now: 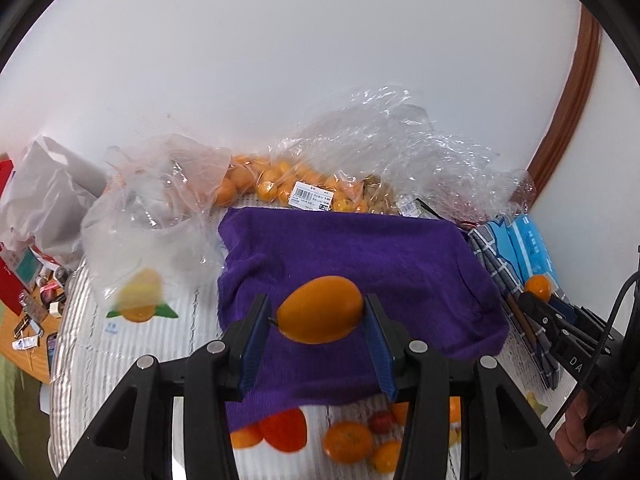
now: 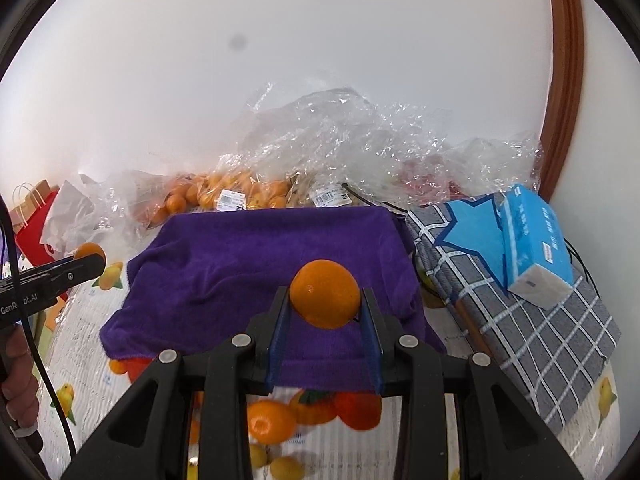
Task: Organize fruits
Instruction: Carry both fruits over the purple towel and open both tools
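My left gripper [image 1: 316, 312] is shut on an oval orange-yellow fruit [image 1: 320, 309], held above the purple towel [image 1: 360, 252]. Over the same purple towel [image 2: 248, 264] my right gripper [image 2: 325, 304] is shut on a round orange [image 2: 325, 298]. Each gripper shows at the edge of the other's view: the right gripper [image 1: 538, 294] with its orange at far right, the left gripper [image 2: 90, 258] with its fruit at far left. Loose oranges [image 1: 347, 440] and a red fruit [image 1: 285, 430] lie on the striped cloth below the towel's near edge. More loose oranges [image 2: 270, 420] lie under my right gripper.
Clear plastic bags of small oranges [image 1: 280, 184] and crumpled wrap [image 2: 352, 132] pile against the white wall. A blue tissue box [image 2: 534, 240] rests on a grey checked cushion [image 2: 540, 328] at right. A white bag [image 1: 44, 200] and clutter sit at left. A person's hand [image 2: 18, 380] grips the handle.
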Tool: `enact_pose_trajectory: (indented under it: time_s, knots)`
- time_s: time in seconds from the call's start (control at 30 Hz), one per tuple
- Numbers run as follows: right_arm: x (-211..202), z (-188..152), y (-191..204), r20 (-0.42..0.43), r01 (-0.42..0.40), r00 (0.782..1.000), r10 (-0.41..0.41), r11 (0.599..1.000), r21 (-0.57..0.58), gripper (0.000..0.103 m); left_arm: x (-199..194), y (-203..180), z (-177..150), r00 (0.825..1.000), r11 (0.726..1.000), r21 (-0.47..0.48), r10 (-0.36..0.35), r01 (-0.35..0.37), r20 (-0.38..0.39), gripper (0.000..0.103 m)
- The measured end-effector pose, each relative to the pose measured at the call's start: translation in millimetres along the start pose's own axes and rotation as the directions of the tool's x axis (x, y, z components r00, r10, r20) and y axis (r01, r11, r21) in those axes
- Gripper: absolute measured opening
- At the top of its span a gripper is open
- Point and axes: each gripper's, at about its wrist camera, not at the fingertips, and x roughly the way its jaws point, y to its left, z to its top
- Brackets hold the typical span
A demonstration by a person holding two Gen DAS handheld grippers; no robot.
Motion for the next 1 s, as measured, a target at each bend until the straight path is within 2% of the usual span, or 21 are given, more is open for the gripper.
enact_pose_trajectory:
  time_s: [0.43,0.8,1.0]
  knots:
    - [68,6,-6,-0.052,0.008,0.999,-0.009,1.0,-0.016,0.033,70,3,13,0.996,1.0,-0.013,0.021,-0.022,-0.089,0.044]
    - [104,0,-8,-0.095,0.0,0.996,-0.002,1.0,-0.022,0.033,104,3,3,0.989,1.0,-0.006,0.023,-0.024,-0.148,0.044]
    - [113,-2,-8,-0.112,-0.005,0.994,0.003,1.0,-0.017,0.033,108,2,1,0.986,1.0,0.004,0.028,-0.027,-0.163,0.045]
